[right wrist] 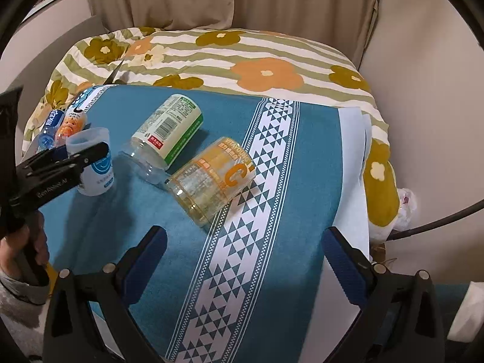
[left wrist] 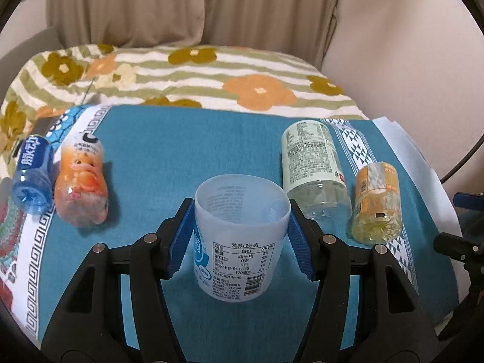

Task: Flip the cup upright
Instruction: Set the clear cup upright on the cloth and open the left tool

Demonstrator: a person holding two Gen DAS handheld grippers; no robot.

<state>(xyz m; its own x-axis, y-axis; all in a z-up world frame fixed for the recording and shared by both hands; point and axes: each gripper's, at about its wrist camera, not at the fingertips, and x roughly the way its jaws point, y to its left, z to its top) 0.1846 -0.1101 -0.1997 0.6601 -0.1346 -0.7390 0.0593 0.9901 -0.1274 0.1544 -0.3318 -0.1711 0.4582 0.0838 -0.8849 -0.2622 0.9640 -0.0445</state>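
1. left claw (left wrist: pixel 242 233), blue ribbed pads pressed on both sides of a translucent white cup (left wrist: pixel 240 236), grasping it just below the rim.
2. cup standing mouth up on a teal cloth (left wrist: pixel 181 151), near the middle of its front half, printed nutrition label facing the left wrist camera.
3. right claw (right wrist: pixel 242 260) released, fingers spread wide over the patterned white band of the cloth, holding nothing.
4. just right of the cup, lying on their sides: a clear cut bottle with a pale green label (left wrist: pixel 314 166), then a yellow-orange one (left wrist: pixel 378 199) beside it.
5. well apart to the left, also lying down side by side: an orange cut bottle (left wrist: pixel 81 181) and a blue one (left wrist: pixel 31 175).
6. behind the cloth, a striped quilt with orange and olive flowers (left wrist: pixel 211 72), then beige curtains (left wrist: pixel 127 6).
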